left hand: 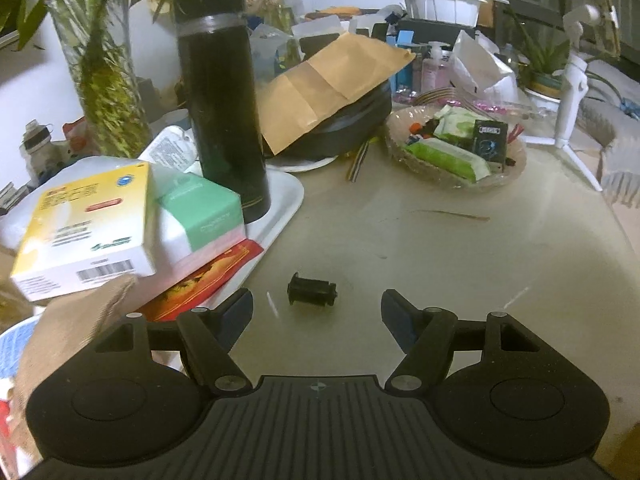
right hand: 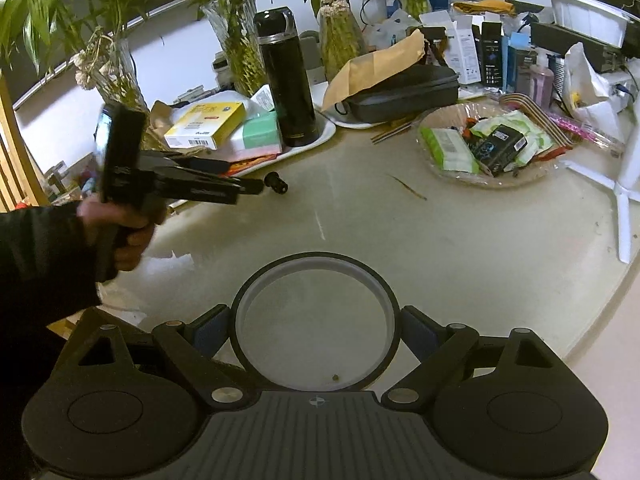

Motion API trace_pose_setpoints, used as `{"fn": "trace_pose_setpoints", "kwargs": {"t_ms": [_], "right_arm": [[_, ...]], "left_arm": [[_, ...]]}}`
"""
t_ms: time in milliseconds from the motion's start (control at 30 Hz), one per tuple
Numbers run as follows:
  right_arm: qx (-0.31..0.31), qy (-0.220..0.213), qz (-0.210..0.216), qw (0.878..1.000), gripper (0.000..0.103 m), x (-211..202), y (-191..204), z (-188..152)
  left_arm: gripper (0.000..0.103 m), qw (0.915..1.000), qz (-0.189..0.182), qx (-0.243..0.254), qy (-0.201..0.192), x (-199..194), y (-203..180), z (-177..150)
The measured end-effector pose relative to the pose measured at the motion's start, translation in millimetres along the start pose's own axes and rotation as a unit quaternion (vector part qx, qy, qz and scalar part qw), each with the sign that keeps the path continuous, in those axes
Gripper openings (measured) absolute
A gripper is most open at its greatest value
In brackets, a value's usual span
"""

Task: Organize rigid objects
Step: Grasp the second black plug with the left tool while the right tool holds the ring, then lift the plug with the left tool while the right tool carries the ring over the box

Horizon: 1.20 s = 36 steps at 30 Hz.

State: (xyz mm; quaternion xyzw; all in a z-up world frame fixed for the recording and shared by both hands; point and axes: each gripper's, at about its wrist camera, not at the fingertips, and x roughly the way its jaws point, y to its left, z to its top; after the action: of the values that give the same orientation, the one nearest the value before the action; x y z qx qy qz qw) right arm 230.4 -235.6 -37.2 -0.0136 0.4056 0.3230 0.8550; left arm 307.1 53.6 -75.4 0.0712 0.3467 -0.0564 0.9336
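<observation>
I hold the round ring [right hand: 316, 320] tight in my right gripper [right hand: 316, 330], but the small black part [left hand: 313, 289] lies on the table [left hand: 440, 248] before my left gripper's [left hand: 317, 312] apart fingers, not picked up.

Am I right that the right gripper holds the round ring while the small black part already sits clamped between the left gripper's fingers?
Not quite: the small black part lies free on the table, ahead of the open left gripper, as the left wrist view shows. The right gripper does hold the round ring.
</observation>
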Motion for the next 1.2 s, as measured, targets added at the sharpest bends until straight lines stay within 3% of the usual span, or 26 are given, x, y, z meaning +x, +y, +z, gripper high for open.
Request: {"fn": "trace_pose_setpoints", "kwargs": {"t_ms": [433, 633, 867, 1200], "right_arm": [[0.008, -0.013, 0.006, 1.000, 0.091, -3.5, -6.1, 3.4], [0.008, -0.021, 0.006, 1.000, 0.091, -8.3, -6.3, 2.1], [0.007, -0.021, -0.002, 1.000, 0.091, -12.9, -5.7, 1.8], [-0.005, -0.016, -0.024, 1.000, 0.091, -17.5, 3.0, -1.1]], "left_arm": [[0.066, 0.9998, 0.009, 0.015, 0.007, 45.6, 4.3, 0.1], [0.037, 0.9998, -0.013, -0.004, 0.016, 55.3, 8.0, 1.0], [0.036, 0.9993, -0.018, -0.004, 0.031, 44.2, 1.3, 1.3], [0.036, 0.9990, 0.004, -0.015, 0.041, 1.5, -1.2, -0.8]]}}
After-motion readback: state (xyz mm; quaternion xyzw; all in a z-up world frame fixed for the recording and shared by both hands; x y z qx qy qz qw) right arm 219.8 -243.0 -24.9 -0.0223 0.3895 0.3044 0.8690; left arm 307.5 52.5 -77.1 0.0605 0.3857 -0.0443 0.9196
